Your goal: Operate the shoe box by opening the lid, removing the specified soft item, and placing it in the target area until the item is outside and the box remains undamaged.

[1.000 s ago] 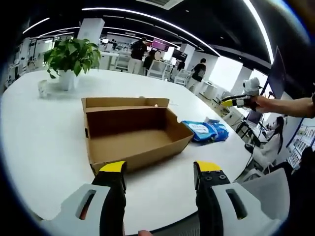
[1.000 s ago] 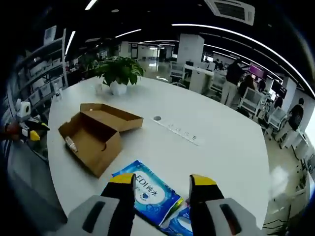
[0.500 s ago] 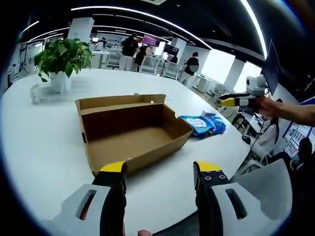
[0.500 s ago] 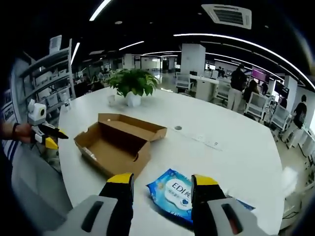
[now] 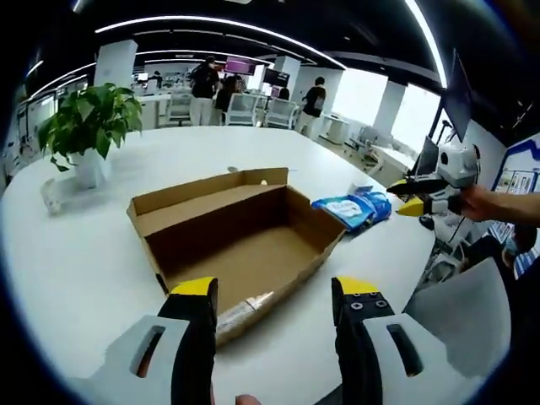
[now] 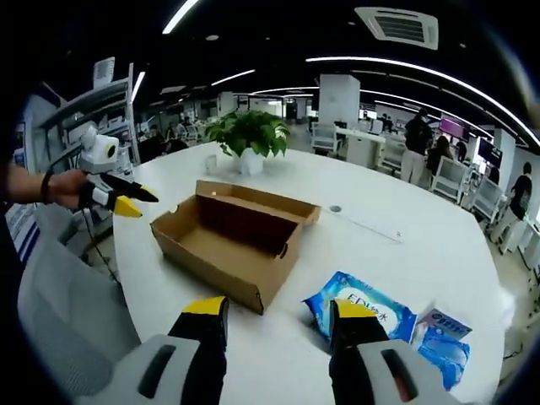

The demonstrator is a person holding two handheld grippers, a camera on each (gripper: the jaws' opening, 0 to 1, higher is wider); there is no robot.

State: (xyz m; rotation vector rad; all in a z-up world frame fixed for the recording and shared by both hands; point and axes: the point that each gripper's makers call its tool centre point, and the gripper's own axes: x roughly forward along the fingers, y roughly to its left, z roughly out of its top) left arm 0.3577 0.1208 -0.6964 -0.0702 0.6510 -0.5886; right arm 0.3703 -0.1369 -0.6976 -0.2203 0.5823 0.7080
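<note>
shoe box: open brown cardboard shoe box (image 5: 245, 245) (image 6: 232, 245) lies on the white worktop (image 5: 76, 278) (image 6: 396, 245), lid folded back and flat behind its far wall; a small pale item rests inside against the near wall in the left gripper view, too blurred to name.
soft item: blue wet wipes pack (image 6: 361, 305) (image 5: 350, 208) lies flat on the worktop outside the box, near its short end and apart from it.
second pack: a smaller blue pack (image 6: 445, 348) sits just beside the first, toward the worktop edge.
left tongs: left tongs (image 5: 272, 295) held wide with nothing between the yellow-tipped jaws, hanging over the near edge of the box; seen also in the right gripper view (image 6: 122, 199), held in a hand (image 6: 66, 187) well left of the box, off the worktop.
right tongs: right tongs (image 6: 277, 314) spread wide and empty, above the worktop between box and wipes pack; seen in the left gripper view (image 5: 413, 196) beyond the wipes, held by a hand (image 5: 483, 202).
plant: potted plant (image 5: 84, 126) (image 6: 249, 137) in a white pot stands on the far part of the worktop, well apart from the box.
background: office with people (image 5: 204, 83) standing at desks.
</note>
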